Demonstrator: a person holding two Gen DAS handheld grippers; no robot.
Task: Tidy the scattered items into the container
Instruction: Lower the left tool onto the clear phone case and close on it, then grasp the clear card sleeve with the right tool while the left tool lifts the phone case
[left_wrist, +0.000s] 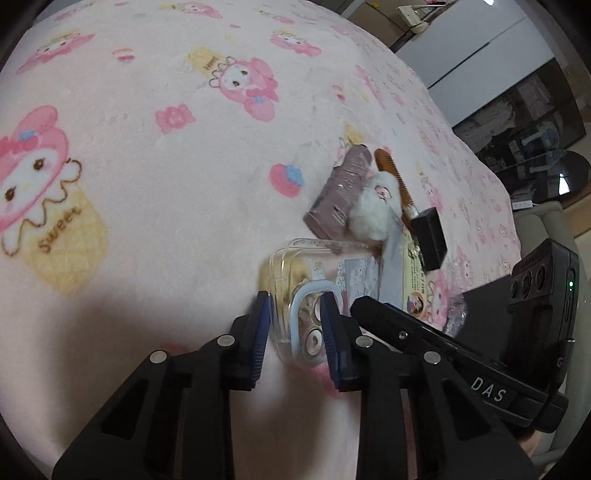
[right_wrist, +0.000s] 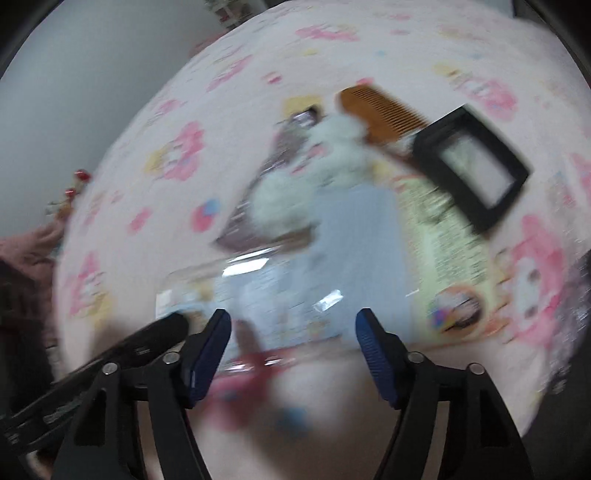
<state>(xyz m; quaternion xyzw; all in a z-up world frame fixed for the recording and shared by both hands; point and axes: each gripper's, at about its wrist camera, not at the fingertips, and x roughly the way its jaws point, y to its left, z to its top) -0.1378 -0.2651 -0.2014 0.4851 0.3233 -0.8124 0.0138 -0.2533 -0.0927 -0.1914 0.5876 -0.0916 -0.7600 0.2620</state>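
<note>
My left gripper (left_wrist: 297, 325) is shut on the camera corner of a clear phone case (left_wrist: 295, 266) with a blue lens ring. Its left pad lies against the case's side edge. One finger of the right gripper (left_wrist: 391, 326) reaches in from the right. In the blurred right wrist view my right gripper (right_wrist: 293, 325) stands open above the clear phone case (right_wrist: 258, 288), gripping nothing. Behind lie a mauve box (left_wrist: 343, 192), a white fluffy toy (left_wrist: 373, 210), a brown comb (right_wrist: 380, 114), a black frame (right_wrist: 472, 166) and a printed yellow card (right_wrist: 443, 251). I cannot make out a container.
Everything lies on a pink cartoon-print blanket (left_wrist: 147, 147) that fills the left and the far side. The blanket's edge runs down the right, with white cabinets (left_wrist: 480, 44) and fans (left_wrist: 554, 162) beyond. A dark glittery thing (left_wrist: 456, 314) lies by the right gripper.
</note>
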